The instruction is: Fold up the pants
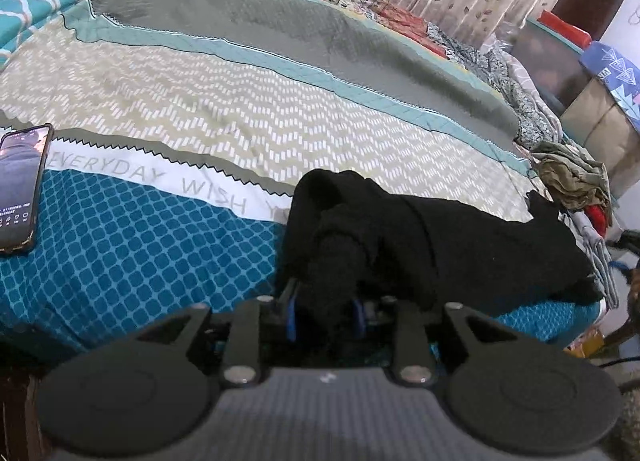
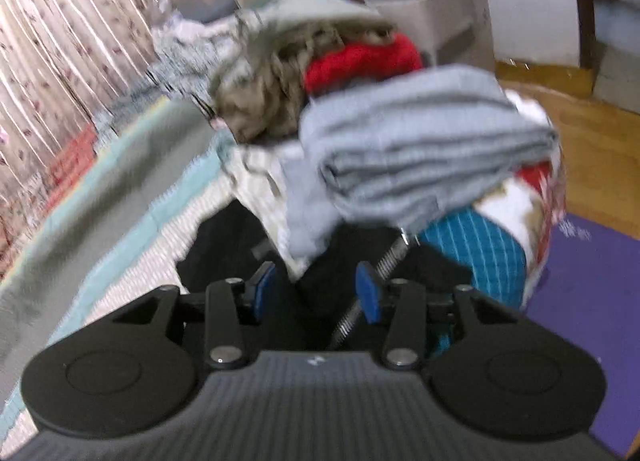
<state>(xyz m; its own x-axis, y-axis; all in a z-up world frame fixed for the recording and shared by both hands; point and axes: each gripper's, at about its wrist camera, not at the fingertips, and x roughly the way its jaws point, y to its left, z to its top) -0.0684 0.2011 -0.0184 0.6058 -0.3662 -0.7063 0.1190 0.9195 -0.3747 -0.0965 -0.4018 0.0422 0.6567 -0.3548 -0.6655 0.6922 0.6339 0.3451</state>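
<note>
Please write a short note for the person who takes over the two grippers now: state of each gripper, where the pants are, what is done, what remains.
Left gripper: black pants bunched between its blue pads; whether they still pinch is unclear.
Right gripper: jaws apart, nothing pinched, black cloth under them.
Pants: rumpled heap at the near edge of the patterned bedspread, beside a folded grey garment on a clothes pile.
Phone lies at the left.
Done: no neat fold visible.
Left: spread flat, fold, probably stack.
</note>
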